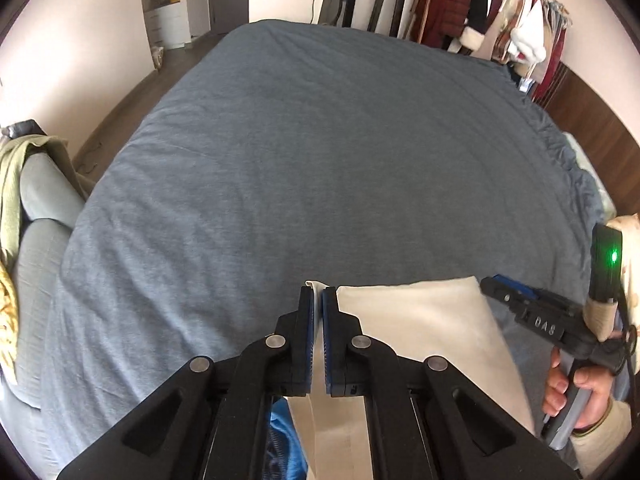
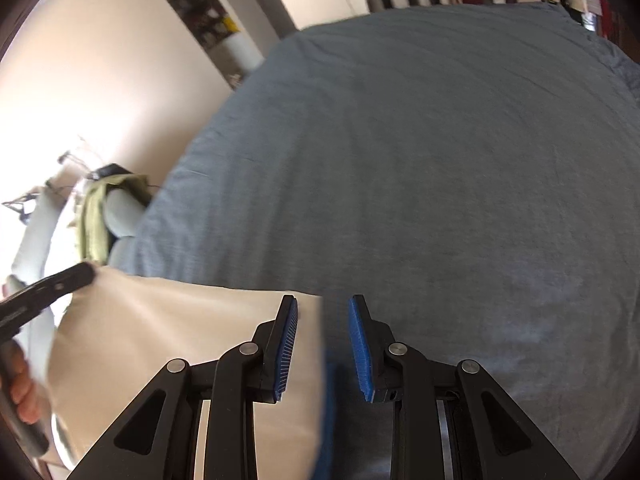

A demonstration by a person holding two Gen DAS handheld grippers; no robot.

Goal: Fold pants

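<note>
Left claw (image 1: 318, 294) is closed down on a fold of the cream pants (image 1: 424, 320), with a thin strip of the cloth showing between its blue pads (image 1: 328, 344) and more of it hanging below the fingers. Right claw (image 2: 323, 308) stands wide apart with nothing between its blue pads (image 2: 358, 344); its left finger lies over the cream cloth and its right finger over bare bedding. In the left wrist view the right claw (image 1: 490, 282) shows from the side, its tip just beside the far right corner of the pants, but that view does not show whether it touches the cloth. A bare hand (image 1: 576, 392) grips its handle below a black unit with a green light (image 1: 612, 257).

The pants (image 2: 168, 328) are held up at the near edge of the bed (image 1: 320, 140), stretched out as a flat cream panel between the two claws, and the left claw (image 2: 80, 276) pinches the panel's far left corner in the right wrist view. A grey-blue cover lies over the whole bed with soft wrinkles. Beside the left edge of the bed is a grey chair (image 1: 36, 208) with a green cloth (image 1: 24, 160) draped over it. Past the far right corner of the bed, clothes (image 1: 500, 20) hang on a rail along the wall.
</note>
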